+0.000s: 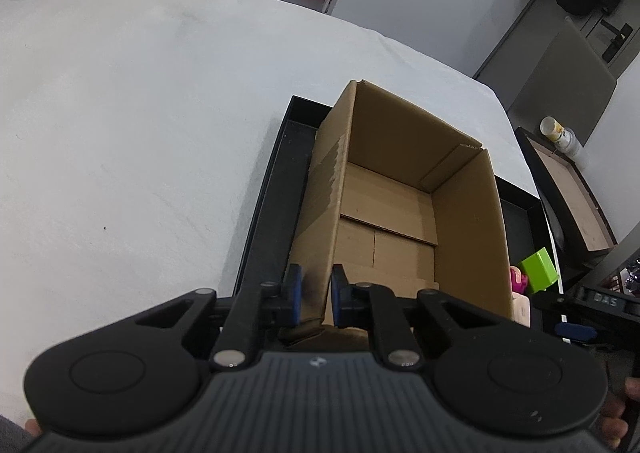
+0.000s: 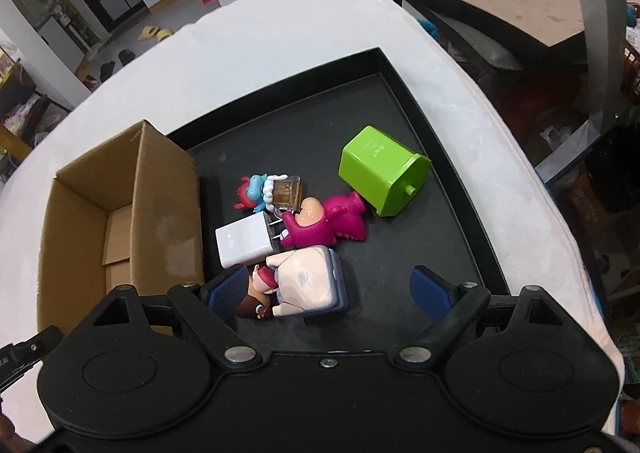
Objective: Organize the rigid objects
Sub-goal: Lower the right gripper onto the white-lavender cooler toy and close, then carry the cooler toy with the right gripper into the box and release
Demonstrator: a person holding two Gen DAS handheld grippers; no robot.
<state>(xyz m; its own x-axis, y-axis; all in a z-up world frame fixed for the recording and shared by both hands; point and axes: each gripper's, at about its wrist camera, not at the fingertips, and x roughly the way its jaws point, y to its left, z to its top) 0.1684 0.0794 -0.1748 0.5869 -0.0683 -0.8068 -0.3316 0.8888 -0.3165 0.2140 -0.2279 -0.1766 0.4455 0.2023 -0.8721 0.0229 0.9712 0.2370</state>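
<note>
Left jaws clamp the cardboard box (image 1: 400,189) wall; right jaws gape above the toys (image 2: 308,281).

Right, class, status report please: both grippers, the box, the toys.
Left gripper shut on box wall. Right gripper open over toys. Box empty, in tray. Nothing blocking.
</note>
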